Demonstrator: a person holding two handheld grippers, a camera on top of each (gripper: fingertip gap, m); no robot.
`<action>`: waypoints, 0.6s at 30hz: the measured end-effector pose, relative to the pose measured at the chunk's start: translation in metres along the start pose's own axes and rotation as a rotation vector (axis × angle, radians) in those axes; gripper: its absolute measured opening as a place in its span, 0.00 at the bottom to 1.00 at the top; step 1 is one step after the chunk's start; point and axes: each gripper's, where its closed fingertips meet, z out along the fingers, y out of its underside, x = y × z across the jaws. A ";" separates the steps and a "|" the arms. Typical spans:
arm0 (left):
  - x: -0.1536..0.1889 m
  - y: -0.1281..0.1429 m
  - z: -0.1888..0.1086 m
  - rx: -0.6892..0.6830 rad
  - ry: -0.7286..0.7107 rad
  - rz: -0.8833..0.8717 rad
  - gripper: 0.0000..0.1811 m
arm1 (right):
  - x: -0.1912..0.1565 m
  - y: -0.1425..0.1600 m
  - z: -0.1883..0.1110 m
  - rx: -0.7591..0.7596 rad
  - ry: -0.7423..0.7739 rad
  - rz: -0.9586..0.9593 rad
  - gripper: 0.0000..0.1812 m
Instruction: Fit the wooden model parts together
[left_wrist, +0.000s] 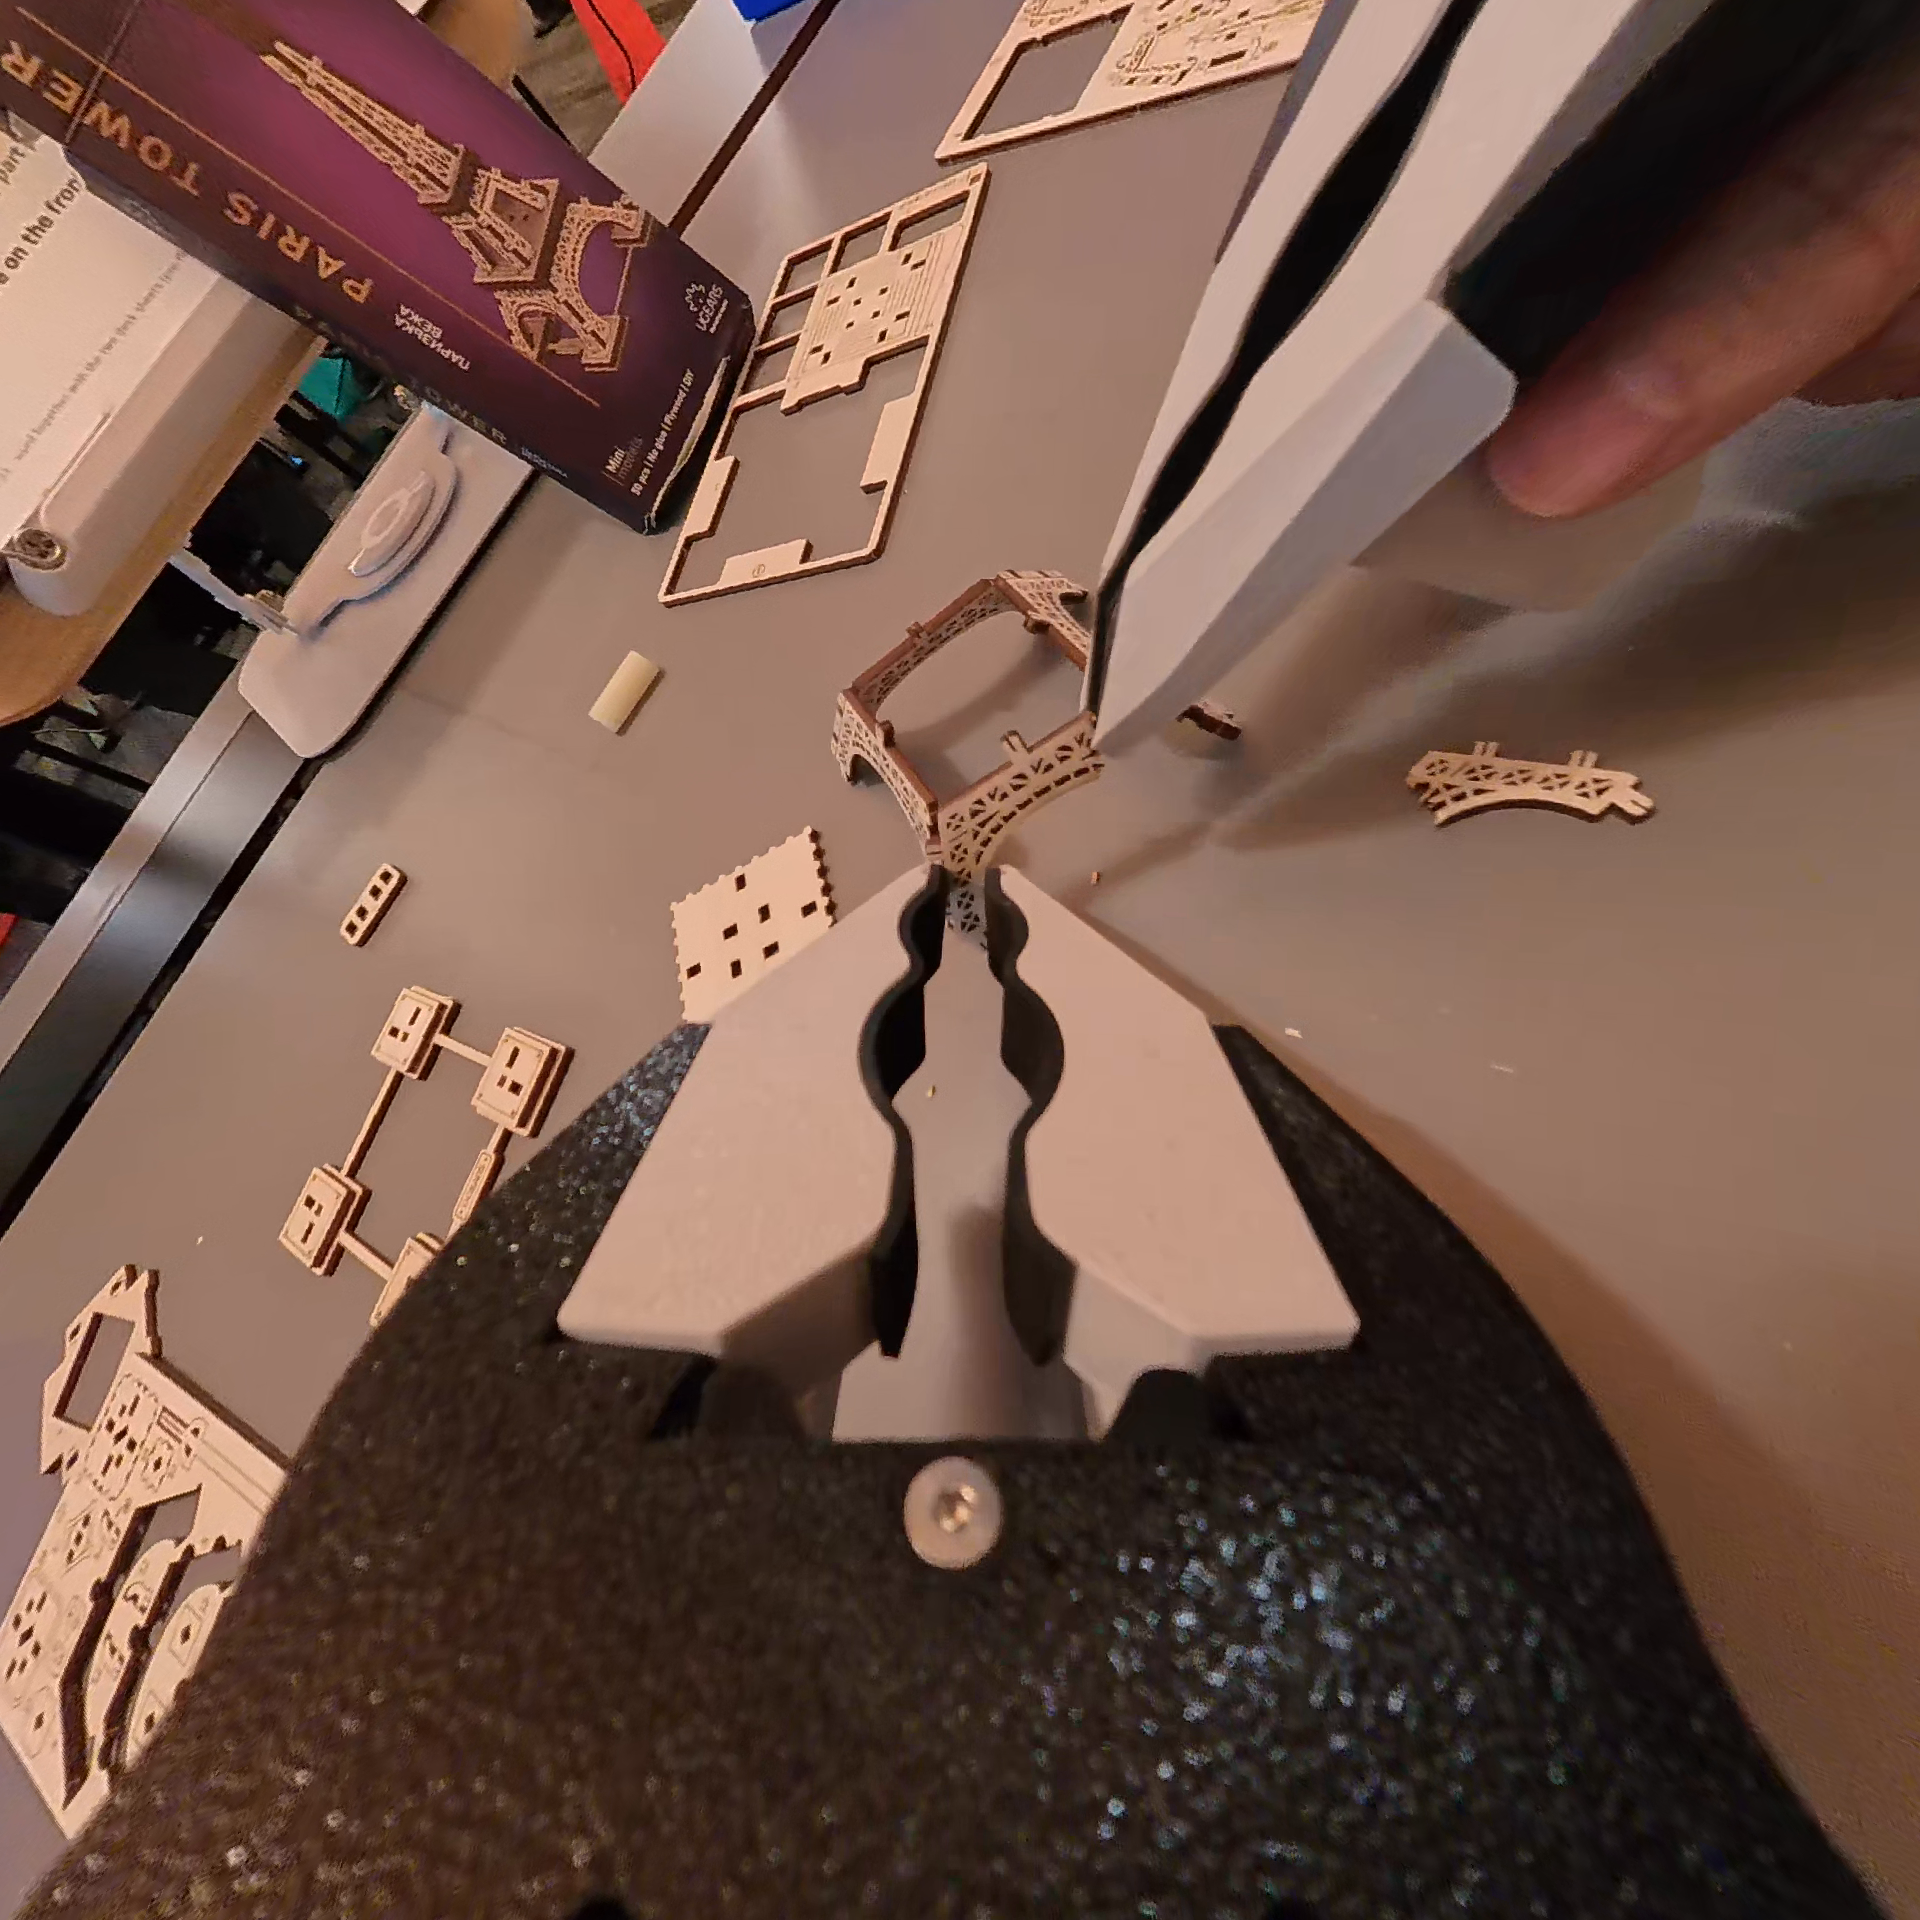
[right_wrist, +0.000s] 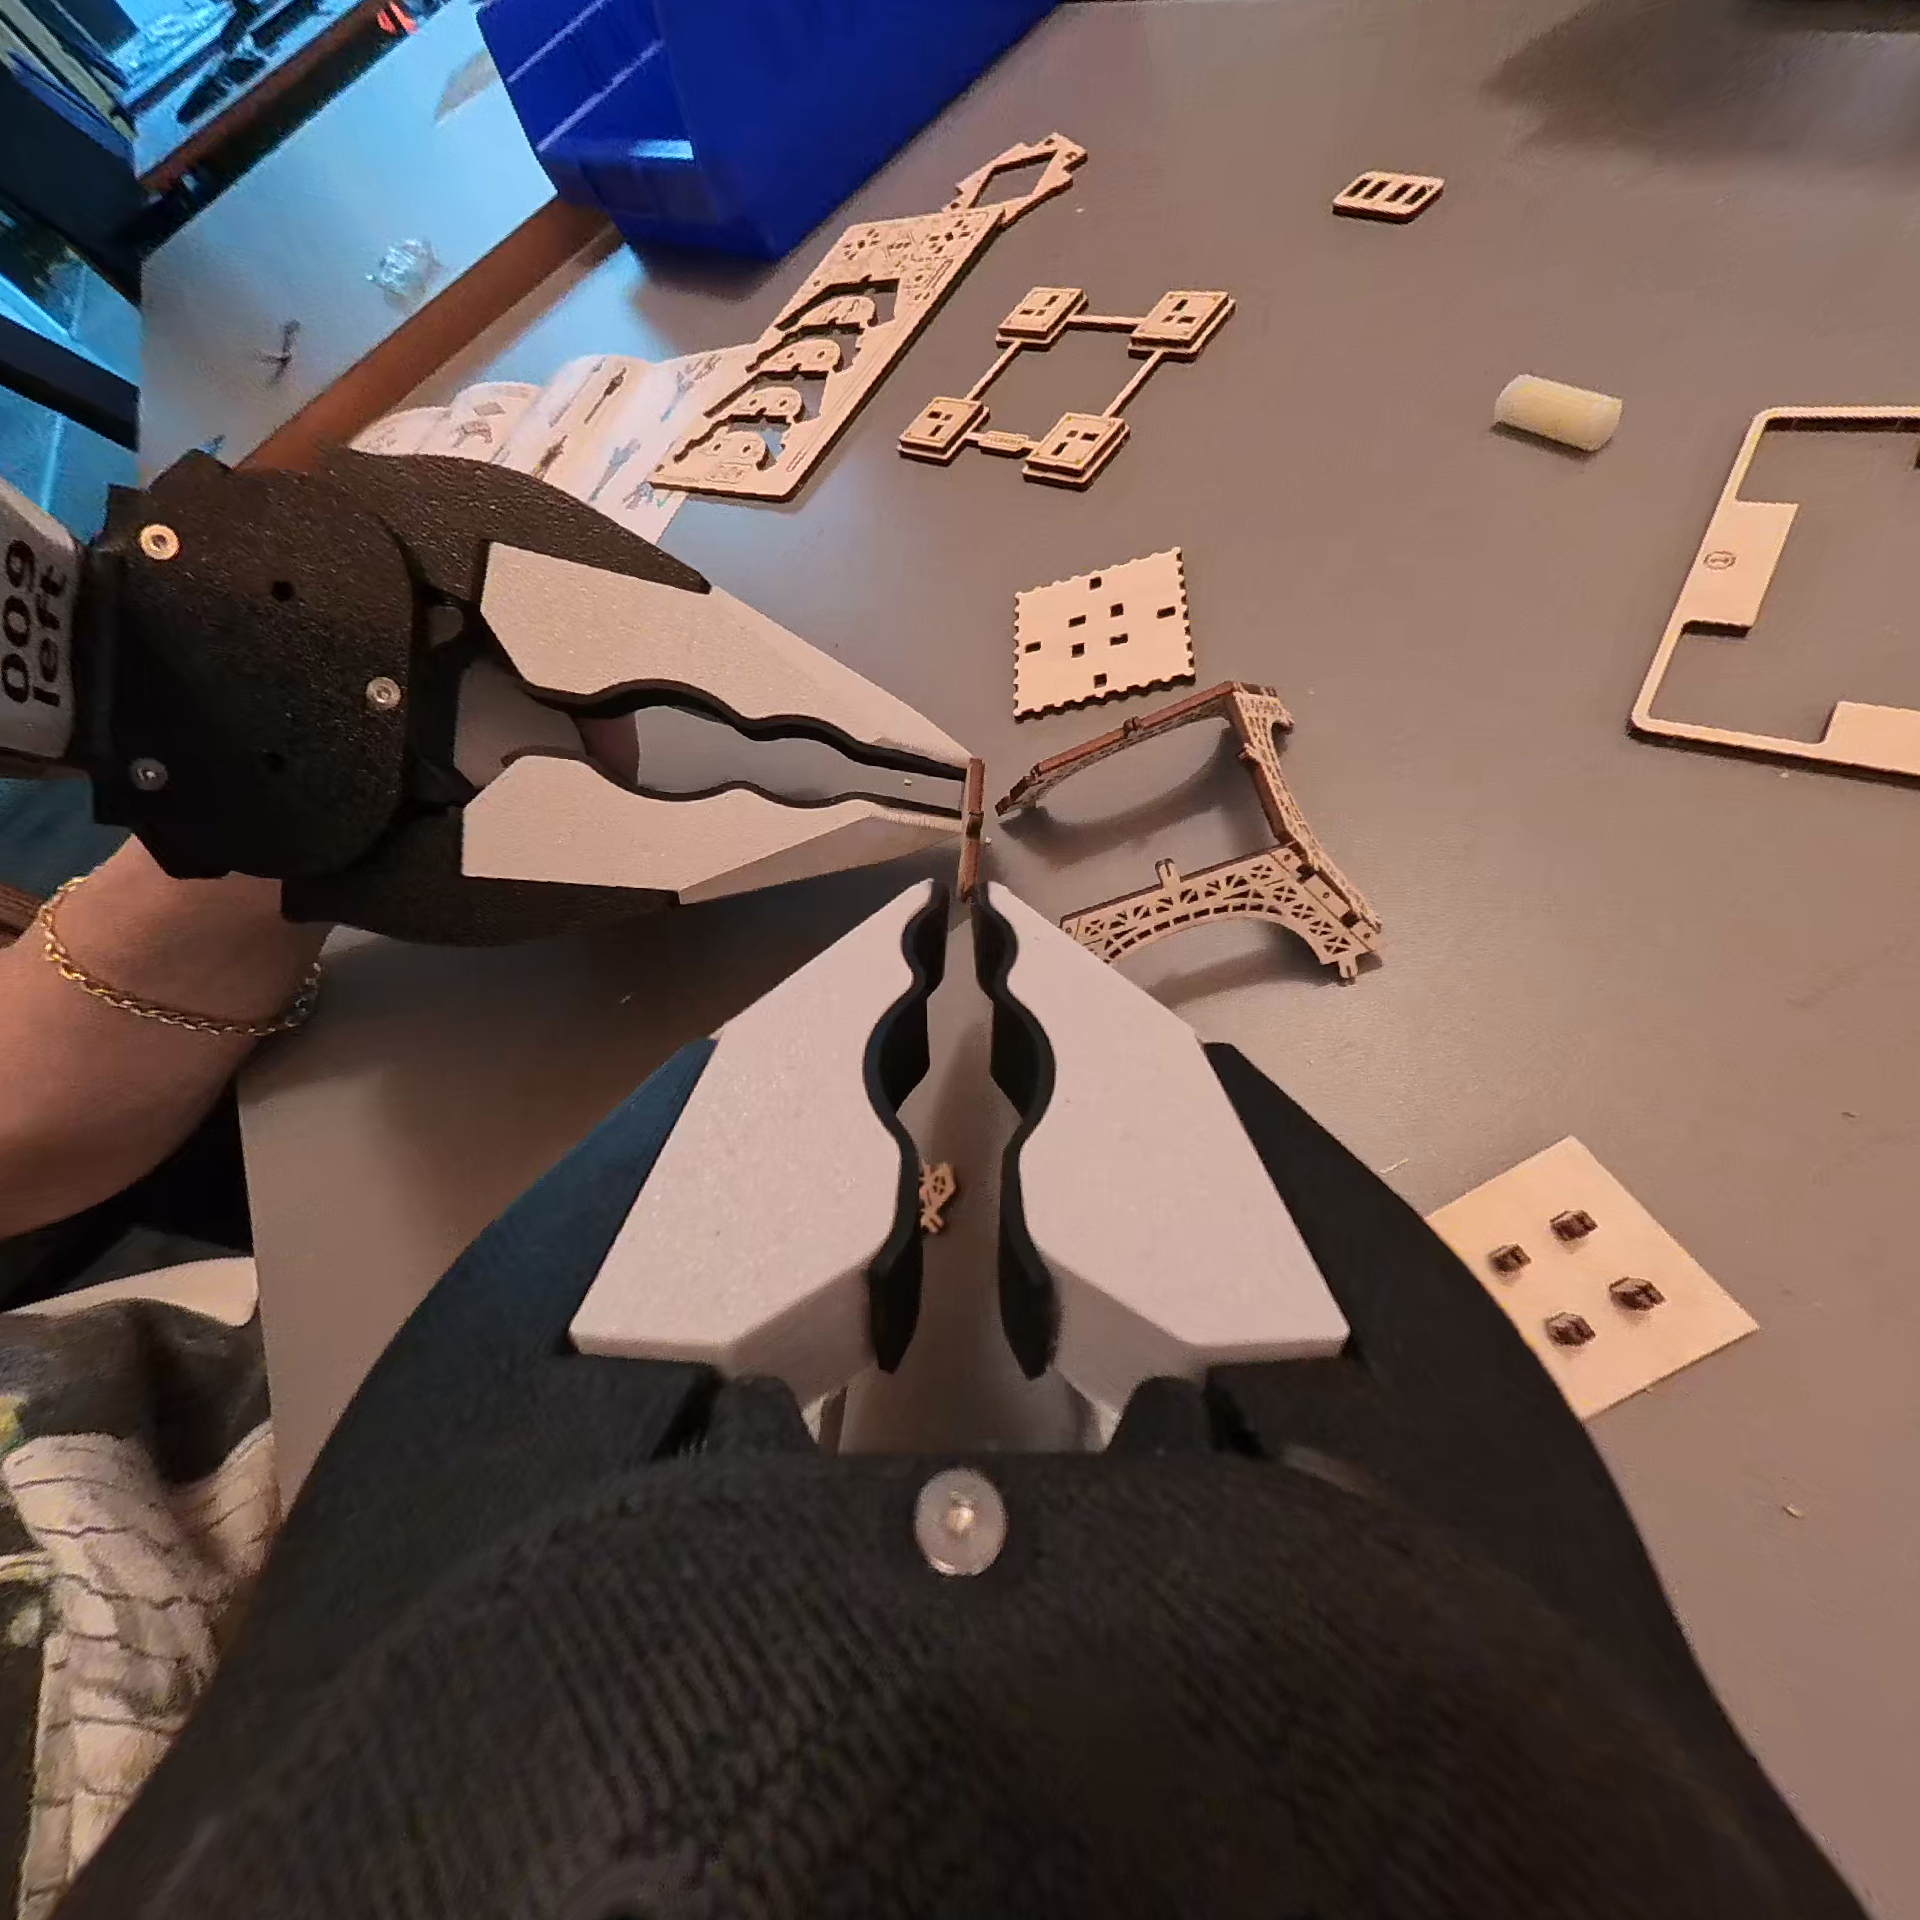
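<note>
A loose wooden lattice arch (left_wrist: 1023, 795) is held between both grippers just above the grey table (left_wrist: 1455, 1143). My left gripper (left_wrist: 964, 888) is shut on its lower leg. My right gripper (left_wrist: 1096, 717) comes in from the upper right and is shut on its other end. In the right wrist view the arch (right_wrist: 974, 831) is edge-on, with my right gripper (right_wrist: 961, 896) below it and my left gripper (right_wrist: 966, 795) coming in from the left. A three-sided tower base (right_wrist: 1247, 831) of joined arches lies just beyond, its open side facing the held arch with a small gap.
Another loose arch (left_wrist: 1527, 784) lies to the right. A notched square plate (right_wrist: 1101, 634), a four-pad frame (right_wrist: 1070, 384), part sheets (left_wrist: 821, 384), a white cylinder (right_wrist: 1556, 412) and a purple box (left_wrist: 395, 239) lie around. A blue bin (right_wrist: 748, 104) stands far back. Less than 4 cm separates the two grippers' tips. The notched square plate (right_wrist: 1101, 634) sits 6 centimeters or so from the ends of my left fingers. It turns up in the left wrist view (left_wrist: 752, 937) as well.
</note>
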 end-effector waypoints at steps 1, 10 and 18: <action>0.000 0.000 0.000 -0.003 -0.002 0.000 0.03 | 0.001 0.000 0.001 0.007 0.004 0.003 0.01; 0.001 0.001 0.002 -0.009 -0.002 0.017 0.03 | 0.003 0.006 0.003 0.004 0.046 0.002 0.02; -0.001 0.002 0.003 -0.019 -0.015 0.022 0.03 | 0.004 0.005 0.005 0.006 0.083 -0.009 0.00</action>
